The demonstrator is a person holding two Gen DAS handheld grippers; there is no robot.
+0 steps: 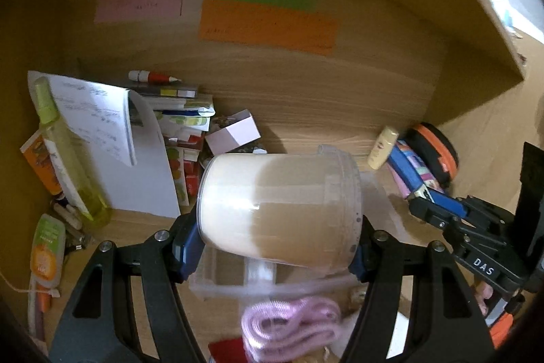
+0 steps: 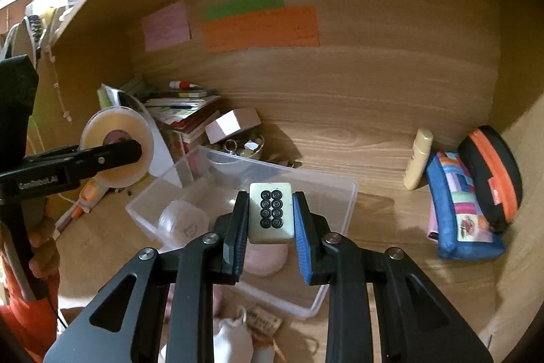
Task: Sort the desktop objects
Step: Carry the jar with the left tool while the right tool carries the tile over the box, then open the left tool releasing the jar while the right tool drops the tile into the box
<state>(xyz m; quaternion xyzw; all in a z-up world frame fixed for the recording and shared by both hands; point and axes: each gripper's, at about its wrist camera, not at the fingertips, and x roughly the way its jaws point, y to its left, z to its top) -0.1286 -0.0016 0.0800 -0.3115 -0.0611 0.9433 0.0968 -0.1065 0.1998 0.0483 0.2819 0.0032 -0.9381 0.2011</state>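
Note:
My left gripper [image 1: 275,244] is shut on a translucent plastic cup [image 1: 278,206] held on its side above a clear plastic box [image 1: 217,281]. The cup also shows in the right wrist view [image 2: 117,148], at the left, with its mouth facing the camera. My right gripper [image 2: 270,216] is shut on a white mahjong tile [image 2: 271,212] with black circles, held over the clear box [image 2: 340,193]. The box holds a white round lid [image 2: 183,221] and a pink object [image 2: 265,257]. A pink coiled cord [image 1: 289,325] lies below the cup.
A pile of books and papers [image 1: 136,138] and a green bottle [image 1: 68,152] stand at the left. A cream tube [image 2: 418,159], a blue patchwork pouch [image 2: 459,210] and a black-orange case [image 2: 493,176] lie at the right. A bowl of trinkets [image 2: 244,148] sits behind the box.

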